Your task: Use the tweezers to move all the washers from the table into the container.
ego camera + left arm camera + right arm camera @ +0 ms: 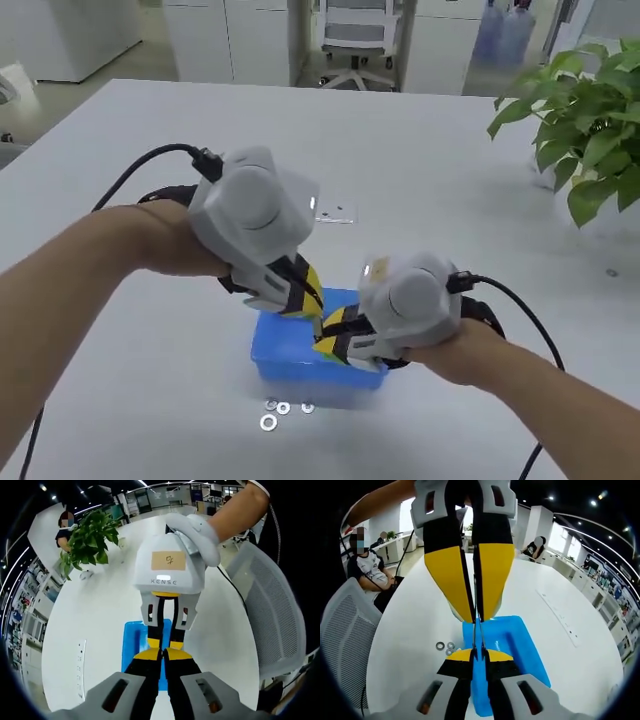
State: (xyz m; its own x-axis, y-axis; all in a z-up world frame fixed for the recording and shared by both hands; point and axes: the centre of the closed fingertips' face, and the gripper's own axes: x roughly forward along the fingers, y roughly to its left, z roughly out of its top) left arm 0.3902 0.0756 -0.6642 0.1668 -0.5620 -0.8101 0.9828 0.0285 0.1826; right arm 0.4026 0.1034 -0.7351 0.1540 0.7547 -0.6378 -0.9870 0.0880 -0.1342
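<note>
Left gripper (306,296), right gripper (336,338) both clamp tweezers (476,629); prongs near-closed, load unclear. Washers (270,421) 6 o'clock of container (290,365).

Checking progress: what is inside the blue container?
The blue container shows bare floor where visible; the left hand-held gripper and right hand-held gripper cover the rest. Washers lie on the table outside.

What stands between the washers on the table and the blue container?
Nothing visible. The washers lie on the table right beside the blue container, apart from it; only the container's own side wall rises between them.
</note>
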